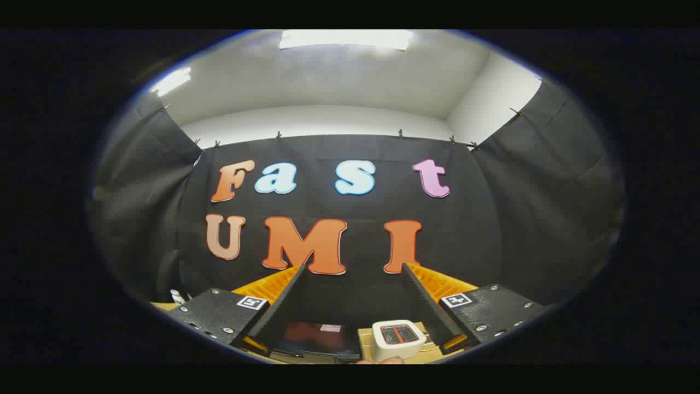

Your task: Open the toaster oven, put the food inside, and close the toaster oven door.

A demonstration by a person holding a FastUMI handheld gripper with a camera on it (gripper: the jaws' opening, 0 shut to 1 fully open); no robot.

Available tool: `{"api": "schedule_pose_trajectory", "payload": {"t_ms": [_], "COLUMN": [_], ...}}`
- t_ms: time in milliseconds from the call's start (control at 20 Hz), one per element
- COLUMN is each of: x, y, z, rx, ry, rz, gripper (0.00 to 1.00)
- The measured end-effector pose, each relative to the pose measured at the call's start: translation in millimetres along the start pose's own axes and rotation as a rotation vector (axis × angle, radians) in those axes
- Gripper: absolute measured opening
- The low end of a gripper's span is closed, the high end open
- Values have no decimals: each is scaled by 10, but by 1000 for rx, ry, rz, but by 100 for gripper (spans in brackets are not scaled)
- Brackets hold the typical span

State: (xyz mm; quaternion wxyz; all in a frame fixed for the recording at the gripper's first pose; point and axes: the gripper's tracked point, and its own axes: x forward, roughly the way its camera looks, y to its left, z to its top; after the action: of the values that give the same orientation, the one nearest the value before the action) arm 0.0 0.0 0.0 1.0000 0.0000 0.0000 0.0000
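Note:
My gripper (354, 266) is open, its fingers spread wide with nothing between them, and it is raised and pointing at the booth's back wall. Far below, between the fingers, the dark toaster oven (314, 339) sits on the wooden table (365, 336); I see it from above, with a reddish sheen on its surface. Its door is hidden from this angle. To the right of it stands a small white box-shaped thing (398, 337) with two reddish slots on top. A pale rounded shape (380, 360) shows in front of the white box; I cannot tell what it is.
A small white bottle with a green cap (176, 297) stands at the table's far left, beyond the left finger. Black cloth walls close the booth at the back and on both sides.

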Motion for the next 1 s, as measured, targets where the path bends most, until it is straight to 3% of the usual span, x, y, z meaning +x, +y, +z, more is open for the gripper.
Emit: {"api": "schedule_pose_trajectory", "payload": {"t_ms": [200, 1000], "x": [31, 6], "y": [39, 296], "z": [159, 185], "rx": [19, 2], "ry": [-31, 89], "rz": [-4, 71], "gripper": [99, 99]}}
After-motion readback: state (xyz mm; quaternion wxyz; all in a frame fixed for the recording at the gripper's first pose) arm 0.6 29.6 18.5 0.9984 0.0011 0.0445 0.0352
